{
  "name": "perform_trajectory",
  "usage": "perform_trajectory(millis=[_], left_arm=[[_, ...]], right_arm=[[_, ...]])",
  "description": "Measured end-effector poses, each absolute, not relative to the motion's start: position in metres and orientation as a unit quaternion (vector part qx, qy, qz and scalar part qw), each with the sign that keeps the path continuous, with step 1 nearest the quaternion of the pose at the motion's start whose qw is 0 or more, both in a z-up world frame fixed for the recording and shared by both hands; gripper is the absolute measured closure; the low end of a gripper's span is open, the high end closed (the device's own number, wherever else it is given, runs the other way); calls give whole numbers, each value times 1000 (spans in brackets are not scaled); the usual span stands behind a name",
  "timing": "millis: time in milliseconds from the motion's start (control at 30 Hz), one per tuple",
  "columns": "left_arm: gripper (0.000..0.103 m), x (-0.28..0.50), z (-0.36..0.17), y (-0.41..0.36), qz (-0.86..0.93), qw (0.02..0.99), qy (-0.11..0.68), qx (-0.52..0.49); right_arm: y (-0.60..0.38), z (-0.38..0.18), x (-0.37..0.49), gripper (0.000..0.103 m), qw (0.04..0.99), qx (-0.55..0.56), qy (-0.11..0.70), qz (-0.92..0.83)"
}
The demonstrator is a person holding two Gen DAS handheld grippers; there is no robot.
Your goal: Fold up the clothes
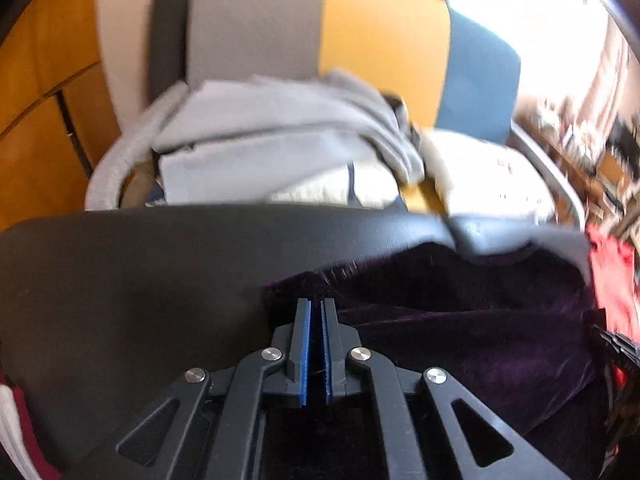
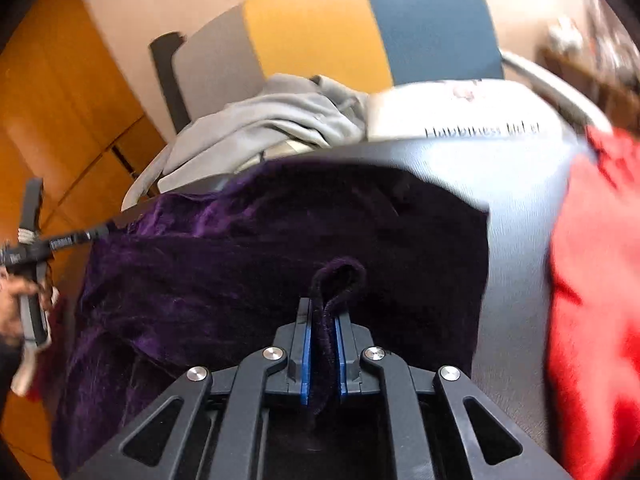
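Right gripper (image 2: 323, 312) pinching purple velvet garment (image 2: 248, 248), left gripper (image 1: 316, 308) closed, seemingly on its blurred edge

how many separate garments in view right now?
4, maybe more hidden. Purple velvet garment on the black surface, pinched by the right gripper. Red garment at its right. Grey garment and white printed garment piled on the chair behind.
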State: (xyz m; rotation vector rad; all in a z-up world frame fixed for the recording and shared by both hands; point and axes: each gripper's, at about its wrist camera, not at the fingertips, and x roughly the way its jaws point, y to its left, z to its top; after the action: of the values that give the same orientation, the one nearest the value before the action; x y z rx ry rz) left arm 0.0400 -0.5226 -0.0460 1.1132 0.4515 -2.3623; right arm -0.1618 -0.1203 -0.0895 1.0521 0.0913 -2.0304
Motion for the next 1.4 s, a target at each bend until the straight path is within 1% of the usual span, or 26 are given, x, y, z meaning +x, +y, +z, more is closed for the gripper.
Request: perform_trajectory(millis=[67,133,167,200,267,300,367,400,433,467,500,567,633,700,767,833,867,900,933,1000,1167,1233,1333,1400], left_arm=[[100,46,-45,-528,-866,261,163,393],[95,47,-50,-538,-862,260,184,394],[83,44,-58,-544,-853,257,201,407],[79,43,-67,-552,-839,268,218,420],[78,50,-76,-558,-820,293,241,429],[75,55,-78,-559,-816,300,248,427],[72,69,-71,-548,-828,309,247,398],[72,76,-68,-542,-833,314,246,383],[71,83,-62,-531,-846,304,242,366],[69,89,-56,-520,-858,293,238,348],[65,93,-52,-508,-870,274,234,336],[64,90,-53,-483,-885,241,214,337],[64,83,-64,-461,-886,233,187,355],[64,80,-77,-446,-879,229,186,375],[64,87,-90,-440,-869,243,184,390],[64,102,-110,-438,-855,250,197,409],[62,113,-112,-433,-861,248,195,399],[62,124,-113,-429,-867,246,192,388],[62,132,-112,-425,-866,247,192,390],[62,145,-112,-417,-867,248,188,390],[62,157,-109,-406,-860,253,204,394],[62,155,-103,-401,-860,252,182,405],[62,146,-85,-404,-873,231,172,394],[62,133,-68,-409,-885,224,154,377]], right_arm=[[-120,-76,-162,93,417,402,31,-815],[-118,-70,-165,93,412,399,27,-818],[-117,-73,-169,93,404,407,31,-818],[-117,-80,-173,93,395,418,35,-817],[-117,-94,-179,93,376,437,45,-816],[-116,-100,-182,93,368,444,50,-816],[-109,-109,-185,98,356,450,52,-817],[-106,-108,-185,98,352,447,50,-821],[-103,-105,-185,98,342,442,50,-828],[-101,-100,-183,96,338,434,48,-834],[-99,-93,-180,91,339,420,44,-841],[-102,-78,-170,91,362,395,38,-843],[-116,-69,-155,91,401,384,48,-830],[-135,-69,-139,88,435,381,77,-812],[-145,-78,-128,85,448,392,101,-797],[-144,-95,-124,77,437,418,115,-788],[-141,-105,-123,70,433,434,115,-782],[-130,-114,-123,70,437,438,91,-780],[-115,-119,-118,70,451,428,57,-781],[-100,-122,-112,70,465,433,31,-772],[-95,-123,-107,70,471,433,20,-768],[-99,-122,-111,70,470,436,20,-767],[-106,-113,-121,69,468,444,23,-764],[-112,-101,-125,65,472,434,20,-767]])
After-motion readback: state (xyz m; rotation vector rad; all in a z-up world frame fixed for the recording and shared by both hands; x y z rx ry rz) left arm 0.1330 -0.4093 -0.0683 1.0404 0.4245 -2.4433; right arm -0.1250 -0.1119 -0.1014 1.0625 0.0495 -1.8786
